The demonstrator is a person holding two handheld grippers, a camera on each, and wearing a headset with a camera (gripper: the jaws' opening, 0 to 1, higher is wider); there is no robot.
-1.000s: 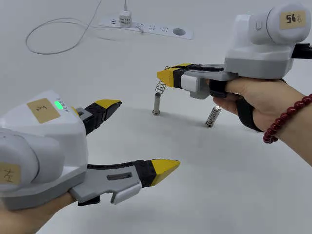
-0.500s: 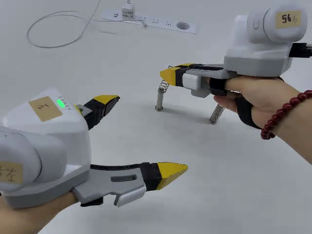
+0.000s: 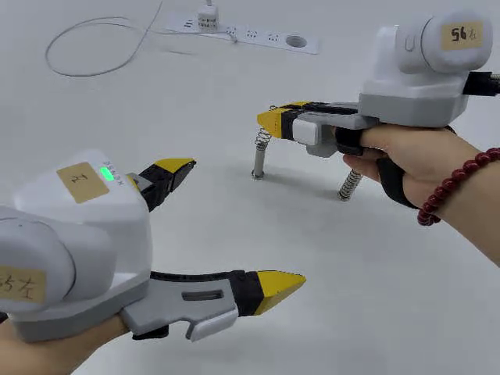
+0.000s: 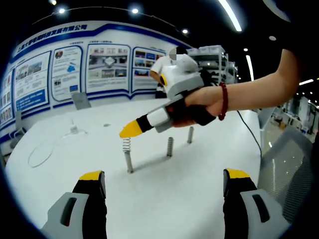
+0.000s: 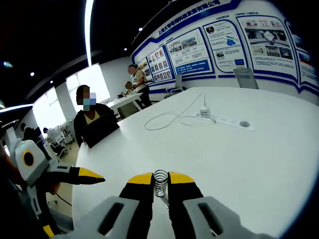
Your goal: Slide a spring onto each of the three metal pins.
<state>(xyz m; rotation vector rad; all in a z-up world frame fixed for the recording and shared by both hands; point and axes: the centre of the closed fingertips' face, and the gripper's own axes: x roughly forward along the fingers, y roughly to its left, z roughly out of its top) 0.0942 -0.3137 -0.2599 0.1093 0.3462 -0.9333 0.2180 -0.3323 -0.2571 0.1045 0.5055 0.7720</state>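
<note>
Both jaws of the right gripper [image 5: 160, 178] pinched a spring [image 3: 262, 139] to thread it onto a metal pin [image 3: 257, 164], while the left gripper [image 4: 165, 174] hung wide open.

My left tongs [image 3: 230, 223] have black jaws with yellow tips, carried on grey arms under a white housing. Behind the jaws sit a green light [image 3: 104, 173] and a tan handwritten sticker [image 3: 80, 181]. My right tongs [image 3: 269, 123] match in colour, with a tan sticker marked 56 [image 3: 458, 33] on the round white head and a black cable [image 3: 486, 82] at the back. A black strap [image 3: 391, 183] crosses that hand, and dark red beads [image 3: 457, 183] ring the wrist.
</note>
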